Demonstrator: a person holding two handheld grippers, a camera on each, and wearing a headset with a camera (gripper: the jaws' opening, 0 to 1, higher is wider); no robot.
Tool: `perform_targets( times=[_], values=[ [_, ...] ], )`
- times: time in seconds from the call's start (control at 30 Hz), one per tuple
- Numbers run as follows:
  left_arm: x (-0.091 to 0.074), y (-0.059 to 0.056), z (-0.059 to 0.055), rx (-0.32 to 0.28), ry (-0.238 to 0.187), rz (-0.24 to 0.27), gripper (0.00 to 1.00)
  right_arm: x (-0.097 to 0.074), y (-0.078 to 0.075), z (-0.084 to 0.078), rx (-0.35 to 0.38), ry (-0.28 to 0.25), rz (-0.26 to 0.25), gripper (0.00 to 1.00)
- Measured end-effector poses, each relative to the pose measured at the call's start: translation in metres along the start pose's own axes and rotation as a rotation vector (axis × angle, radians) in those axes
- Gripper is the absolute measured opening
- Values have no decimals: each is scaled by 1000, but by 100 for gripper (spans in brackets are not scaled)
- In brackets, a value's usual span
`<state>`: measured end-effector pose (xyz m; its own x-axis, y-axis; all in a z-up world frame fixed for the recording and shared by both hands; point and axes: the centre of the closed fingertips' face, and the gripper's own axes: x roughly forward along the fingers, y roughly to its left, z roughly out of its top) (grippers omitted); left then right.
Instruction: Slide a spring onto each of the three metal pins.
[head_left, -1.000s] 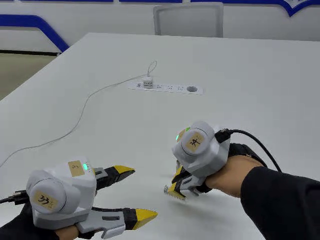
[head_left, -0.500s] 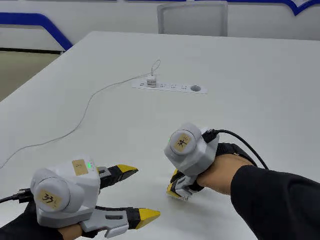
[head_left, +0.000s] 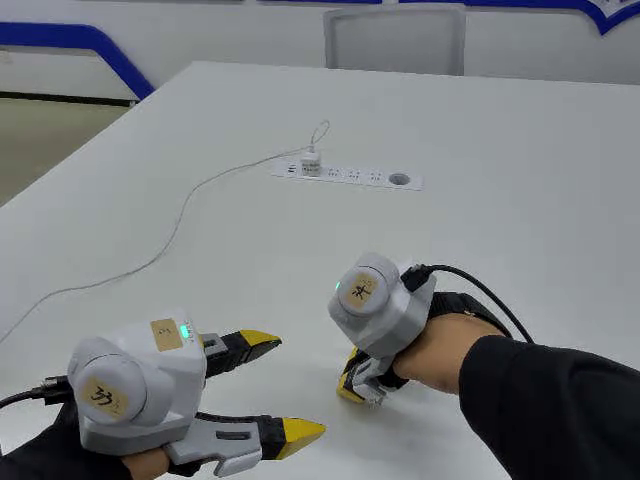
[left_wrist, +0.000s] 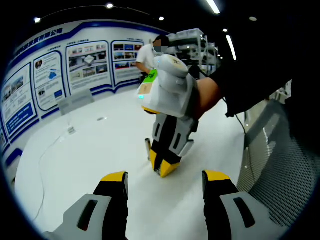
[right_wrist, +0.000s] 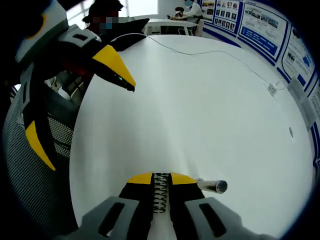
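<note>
Two jaws of the right gripper (right_wrist: 161, 179) are clenched on a spring (right_wrist: 160, 197). It sits between the yellow pads with its coils running lengthwise along the jaws and its far end about level with the tips. Just beyond those tips and to their right in the right gripper view, a metal pin (right_wrist: 212, 186) lies flat on the white table (right_wrist: 210, 100). One end is close against the right-hand pad, and the other, a round face, points away to that side. So the pin's long axis runs across the jaws while the spring's runs along them. By my reading, the coming move turns on swinging the spring round until its open end faces an end of the pin, then pushing along that line. The right gripper is by far the nearer one, with its tips down at the table surface. The left gripper (head_left: 286, 388) hovers well apart, off to the right gripper's left and pointed toward it, jaws spread wide and holding nothing. It could steady the pin, which looks free to roll.
</note>
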<state>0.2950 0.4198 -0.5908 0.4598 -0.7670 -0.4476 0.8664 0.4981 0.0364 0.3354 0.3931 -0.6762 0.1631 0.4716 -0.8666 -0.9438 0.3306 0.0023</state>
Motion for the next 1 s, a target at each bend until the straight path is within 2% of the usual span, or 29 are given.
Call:
perform_targets(
  times=[0.2, 1.0],
  values=[
    [0, 0, 0, 2, 1, -1, 61, -3, 2, -1, -3, -5, 1, 12],
    [2, -3, -1, 12, 6, -13, 61, -46, 2, 2, 39, -136, -52, 12]
  ],
)
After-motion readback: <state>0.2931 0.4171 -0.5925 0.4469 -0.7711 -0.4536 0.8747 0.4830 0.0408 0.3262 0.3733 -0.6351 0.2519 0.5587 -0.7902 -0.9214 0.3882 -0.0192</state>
